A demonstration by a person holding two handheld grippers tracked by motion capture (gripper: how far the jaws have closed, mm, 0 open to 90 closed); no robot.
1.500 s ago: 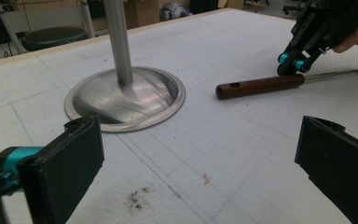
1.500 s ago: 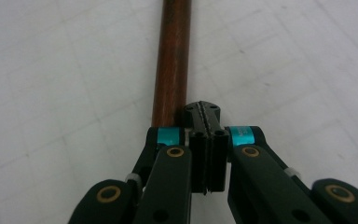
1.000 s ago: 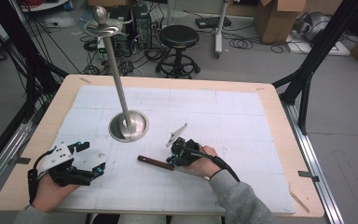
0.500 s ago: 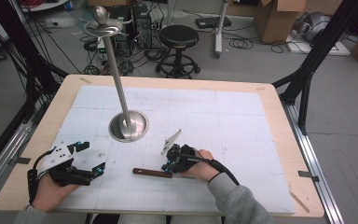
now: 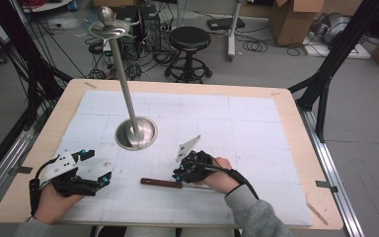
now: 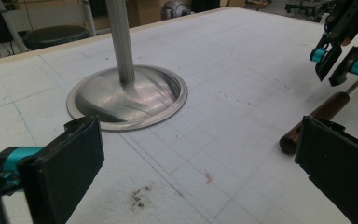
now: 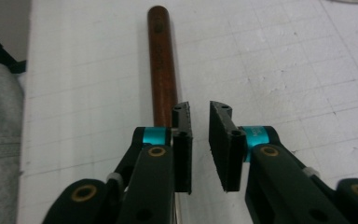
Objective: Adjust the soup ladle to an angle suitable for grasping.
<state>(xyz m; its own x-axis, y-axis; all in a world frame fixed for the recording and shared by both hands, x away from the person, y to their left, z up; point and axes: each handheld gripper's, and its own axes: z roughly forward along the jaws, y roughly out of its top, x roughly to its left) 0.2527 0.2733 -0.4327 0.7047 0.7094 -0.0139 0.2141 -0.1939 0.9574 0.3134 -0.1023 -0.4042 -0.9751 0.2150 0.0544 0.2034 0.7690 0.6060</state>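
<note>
A tool with a brown wooden handle [image 5: 160,183] and a thin metal shaft lies flat on the white mat. My right gripper [image 5: 178,174] hovers over the shaft end, low to the table. In the right gripper view its jaws [image 7: 199,140] have just been opening and stand a narrow gap apart with nothing between them. The handle [image 7: 163,60] runs out from under the left pad. My left gripper [image 5: 97,166] rests near the front left corner, open wide [image 6: 200,186] and empty. From there I see the handle [image 6: 317,116] and the right gripper [image 6: 340,56].
A metal stand with a round dished base [image 5: 136,133] and a tall leaning pole [image 5: 123,74] sits left of centre on the mat. The wooden table edge [image 5: 177,224] runs close to both hands. A stool [image 5: 189,39] and boxes stand beyond the table.
The right gripper and the tool have shifted a little toward the near edge and to the left. The tool now lies flat on the mat, and the jaws have parted from it. The left gripper is unmoved.
</note>
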